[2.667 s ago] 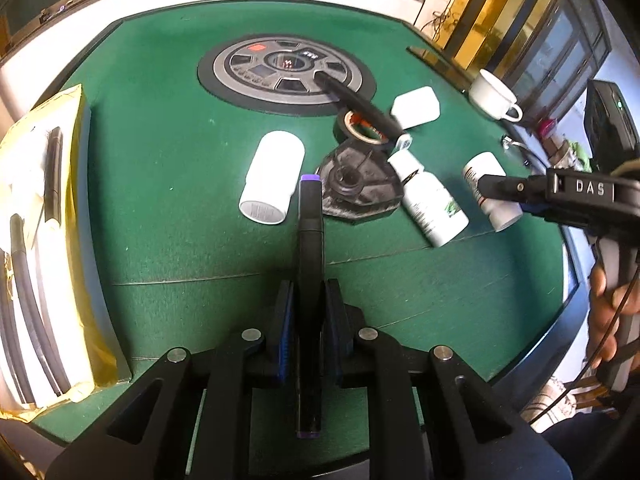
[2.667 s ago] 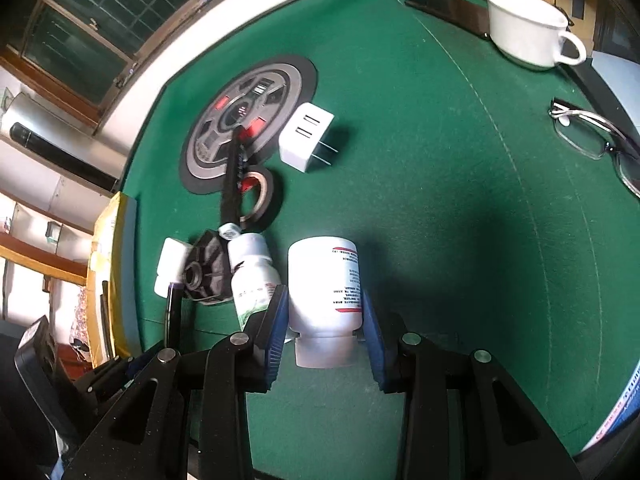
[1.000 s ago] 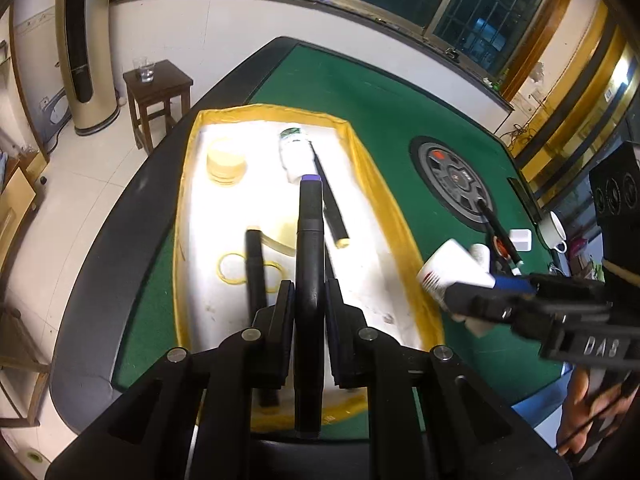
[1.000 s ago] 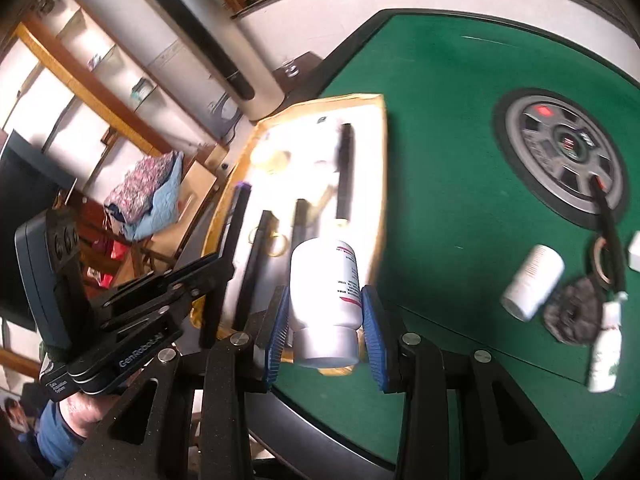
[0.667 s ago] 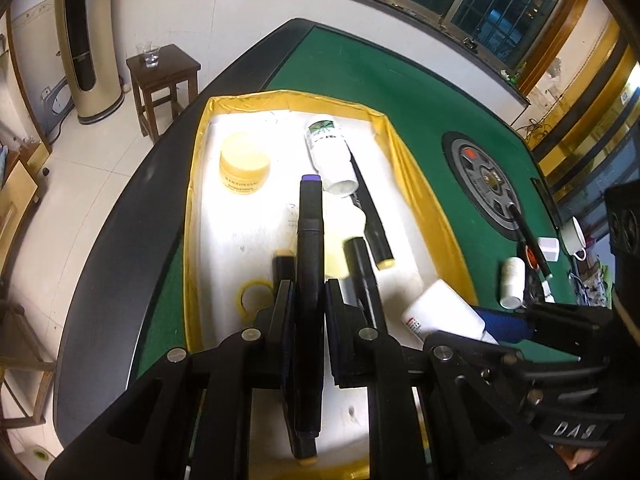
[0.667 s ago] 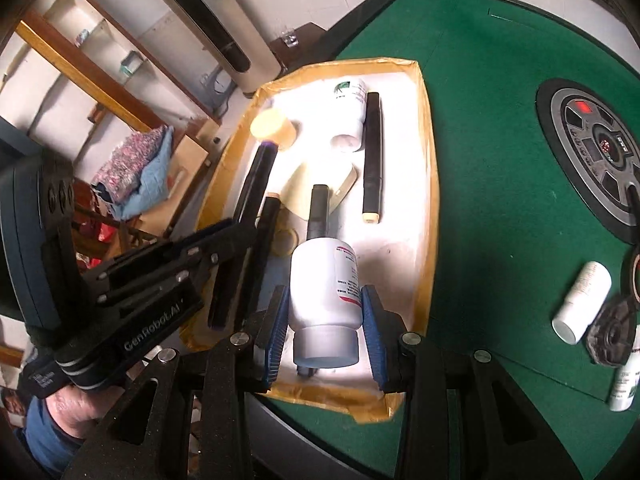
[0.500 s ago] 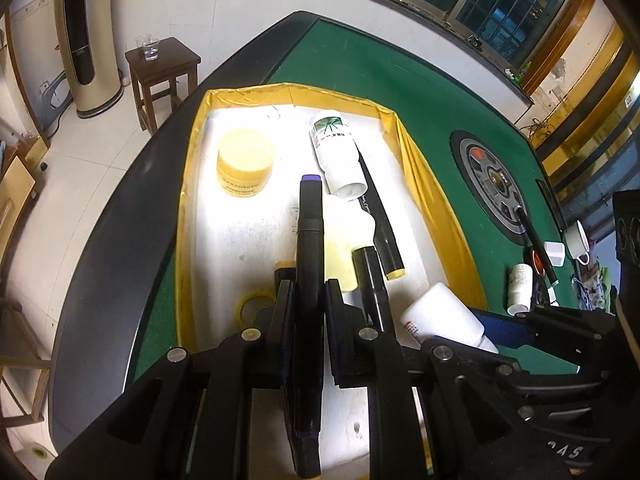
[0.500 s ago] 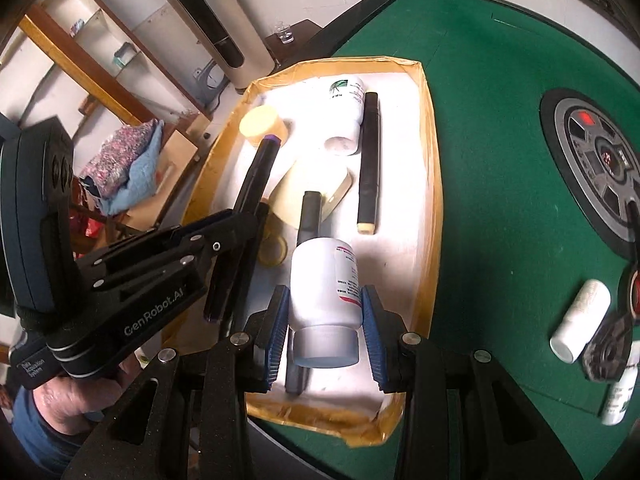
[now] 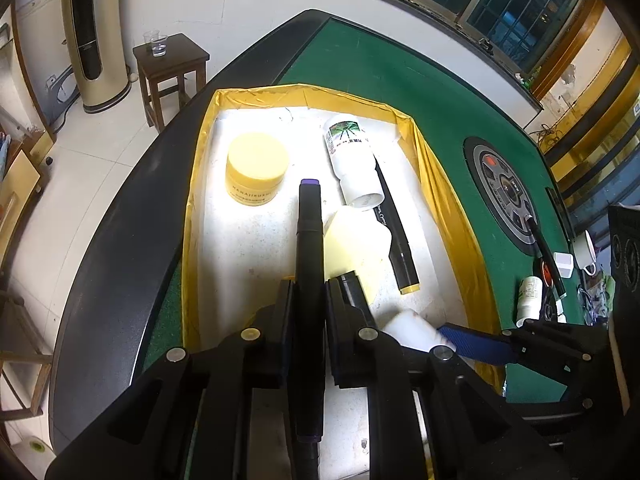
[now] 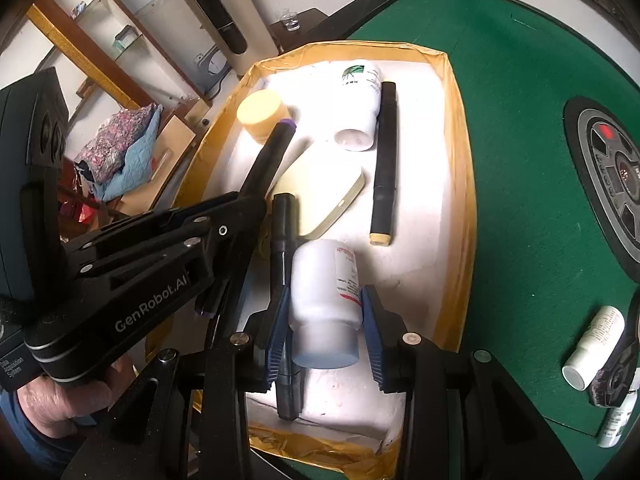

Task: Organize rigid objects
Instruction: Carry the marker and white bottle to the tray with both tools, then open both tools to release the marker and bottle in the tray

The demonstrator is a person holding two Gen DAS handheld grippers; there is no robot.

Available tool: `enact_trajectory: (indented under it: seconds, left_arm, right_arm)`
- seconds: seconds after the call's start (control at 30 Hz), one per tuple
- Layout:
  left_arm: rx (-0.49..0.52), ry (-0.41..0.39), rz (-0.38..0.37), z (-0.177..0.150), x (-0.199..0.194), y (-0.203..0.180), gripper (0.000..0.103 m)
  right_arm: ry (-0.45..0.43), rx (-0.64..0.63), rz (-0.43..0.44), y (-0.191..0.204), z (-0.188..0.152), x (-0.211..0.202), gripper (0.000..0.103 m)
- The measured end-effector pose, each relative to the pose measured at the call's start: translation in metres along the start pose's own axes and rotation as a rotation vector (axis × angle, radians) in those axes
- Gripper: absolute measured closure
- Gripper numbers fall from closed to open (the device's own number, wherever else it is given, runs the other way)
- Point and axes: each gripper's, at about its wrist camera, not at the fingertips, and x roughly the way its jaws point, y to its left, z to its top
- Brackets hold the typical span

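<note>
Marker [image 9: 309, 240]: left jaws clamped on it; we lower it flat at 9 o'clock of bottle.
Bottle [image 10: 325, 300]: right jaws pinch its sides; we release over bare tray [image 10: 456, 128].

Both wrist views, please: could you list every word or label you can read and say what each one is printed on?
"GenRobot.AI": on the left gripper body, right wrist view.
Yellow jar: a line of capitals, too blurred to read.
Held white bottle, green-labelled bottle, marker: print too small to read.
</note>
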Motion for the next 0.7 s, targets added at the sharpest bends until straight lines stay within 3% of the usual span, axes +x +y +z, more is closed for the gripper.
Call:
enact_trajectory:
  seconds: [0.1, 0.3, 0.53, 0.7]
  left_arm:
    - [-0.014, 0.008, -0.005, 0.000, -0.001, -0.001, 0.089]
    - [-0.054, 0.004, -0.021, -0.002, -0.009, -0.005, 0.074]
    - [-0.072, -0.031, -0.020, -0.003, -0.025, -0.020, 0.074]
    - [-0.027, -0.045, -0.031, -0.004, -0.033, -0.050, 0.074]
  right_arm:
    - [-0.012, -0.020, 0.001, 0.003, -0.002, -0.005, 0.070]
    - [-0.042, -0.025, 0.023, 0.000, -0.006, -0.020, 0.070]
    - [-0.081, 0.007, 0.057, -0.017, -0.016, -0.044, 0.070]
    - [-0.113, 0.057, 0.070, -0.038, -0.027, -0.063, 0.070]
